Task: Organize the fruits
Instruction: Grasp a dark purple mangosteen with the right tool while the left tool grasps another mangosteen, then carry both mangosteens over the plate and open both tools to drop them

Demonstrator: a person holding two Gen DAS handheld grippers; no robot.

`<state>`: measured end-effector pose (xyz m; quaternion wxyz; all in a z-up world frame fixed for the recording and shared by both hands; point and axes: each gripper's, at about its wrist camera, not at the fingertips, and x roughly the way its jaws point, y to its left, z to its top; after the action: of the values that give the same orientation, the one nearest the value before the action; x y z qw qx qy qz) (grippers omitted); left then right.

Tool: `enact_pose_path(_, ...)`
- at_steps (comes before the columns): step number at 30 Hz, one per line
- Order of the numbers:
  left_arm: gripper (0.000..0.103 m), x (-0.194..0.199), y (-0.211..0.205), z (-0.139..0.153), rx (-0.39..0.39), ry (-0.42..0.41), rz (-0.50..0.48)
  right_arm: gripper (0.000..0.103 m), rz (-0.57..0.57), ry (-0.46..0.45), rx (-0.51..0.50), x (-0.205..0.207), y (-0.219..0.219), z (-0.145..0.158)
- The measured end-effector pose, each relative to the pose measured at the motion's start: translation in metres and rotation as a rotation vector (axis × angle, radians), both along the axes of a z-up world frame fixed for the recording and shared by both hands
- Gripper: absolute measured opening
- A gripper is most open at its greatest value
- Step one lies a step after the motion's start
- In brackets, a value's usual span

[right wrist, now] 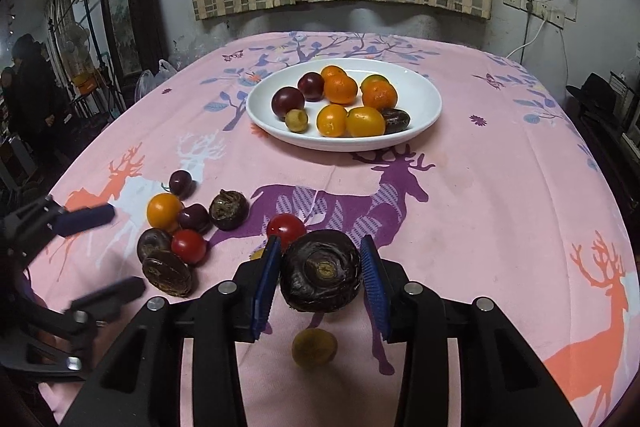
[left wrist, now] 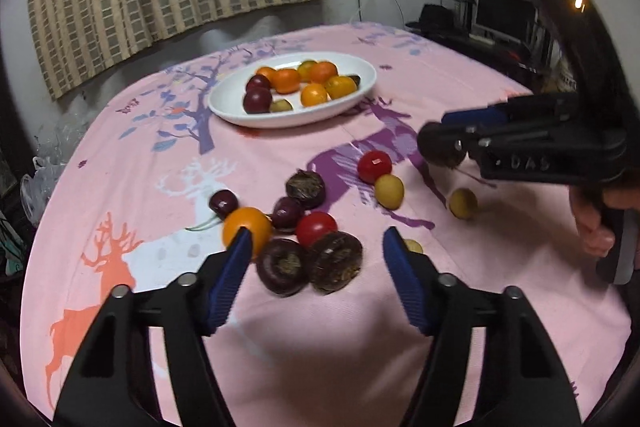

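A white plate (left wrist: pixel 224 105) (right wrist: pixel 434 107) at the back holds several oranges, plums and small fruits. Loose fruits lie on the pink cloth: an orange (left wrist: pixel 246 229) (right wrist: pixel 164 210), red tomatoes (left wrist: pixel 316 228) (right wrist: pixel 189 245), cherries (left wrist: pixel 223 202) and dark water chestnuts (left wrist: pixel 334 261) (right wrist: pixel 166 275). My left gripper (left wrist: pixel 316 253) is open, low over the two nearest water chestnuts; it also shows in the right wrist view (right wrist: pixel 104 251). My right gripper (right wrist: pixel 320 267) is shut on a dark water chestnut (right wrist: pixel 320 277) (left wrist: pixel 442 147), held above the cloth, right of the pile.
Yellow-green small fruits (left wrist: pixel 389 191) (left wrist: pixel 463 203) (right wrist: pixel 314 347) lie on the cloth near the purple deer print. A striped curtain hangs behind the table. Dark furniture and a monitor (left wrist: pixel 504 11) stand at the right; a person (right wrist: pixel 28 87) stands far left.
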<state>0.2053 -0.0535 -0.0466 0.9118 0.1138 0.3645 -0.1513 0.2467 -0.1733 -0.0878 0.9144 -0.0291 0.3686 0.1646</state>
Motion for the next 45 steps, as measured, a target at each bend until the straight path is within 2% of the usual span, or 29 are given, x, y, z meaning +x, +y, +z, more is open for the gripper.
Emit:
enact_pose_path(2,0.051,0.006,-0.006,-0.008,0.008,0.036,-0.01,0.041,-0.004,-0.008,0.005,-0.002,-0.002,0.002)
enact_pose_path(7,0.051,0.017,-0.013,-0.022,0.054,0.074,-0.015,0.041,-0.006,-0.024,0.02,-0.005,-0.004,0.007)
enact_pose_path(10,0.043,0.016,-0.017,-0.025,0.101,0.051,-0.016,0.041,-0.005,-0.03,0.026,-0.006,-0.005,0.009)
enact_pose_path(11,0.037,0.016,-0.017,-0.026,0.088,0.061,-0.025,0.041,-0.005,-0.031,0.028,-0.007,-0.005,0.009)
enact_pose_path(17,0.036,0.012,-0.011,-0.021,0.058,0.067,-0.007,0.041,-0.006,-0.04,0.039,-0.009,-0.008,0.011)
enact_pose_path(20,0.036,0.008,-0.003,-0.013,0.007,0.072,-0.006,0.041,-0.008,-0.037,0.046,-0.009,-0.01,0.01)
enact_pose_path(24,0.036,0.017,0.009,0.01,-0.062,0.073,-0.036,0.041,-0.003,-0.047,0.104,-0.003,-0.014,0.012)
enact_pose_path(28,0.036,0.064,0.018,0.043,-0.137,0.056,-0.021,0.041,-0.026,-0.099,0.124,0.024,-0.009,0.028)
enact_pose_path(32,0.036,0.145,0.02,0.061,-0.204,0.05,0.03,0.041,-0.077,-0.136,0.123,0.075,-0.004,0.038)
enact_pose_path(34,0.036,0.184,0.015,0.06,-0.21,0.054,0.045,0.041,-0.08,-0.131,0.116,0.104,0.001,0.037)
enact_pose_path(37,0.036,0.237,0.001,0.045,-0.168,0.08,0.069,0.041,-0.094,-0.13,0.079,0.137,0.008,0.034)
enact_pose_path(40,0.036,0.268,-0.007,0.03,-0.153,0.121,0.077,0.042,-0.092,-0.112,0.067,0.16,0.014,0.025)
enact_pose_path(41,0.038,0.272,-0.009,0.028,-0.15,0.129,0.078,0.046,-0.083,-0.109,0.061,0.165,0.016,0.022)
enact_pose_path(42,0.057,0.274,-0.01,0.028,-0.141,0.133,0.091,0.068,-0.086,-0.115,0.042,0.166,0.017,0.021)
enact_pose_path(43,0.072,0.274,-0.009,0.029,-0.131,0.129,0.116,0.075,-0.101,-0.125,0.016,0.165,0.018,0.02)
enact_pose_path(44,0.094,0.27,-0.006,0.034,-0.128,0.106,0.145,0.077,-0.1,-0.14,0.011,0.161,0.018,0.022)
enact_pose_path(45,0.099,0.263,-0.001,0.04,-0.132,0.063,0.156,0.078,-0.091,-0.14,0.022,0.156,0.016,0.024)
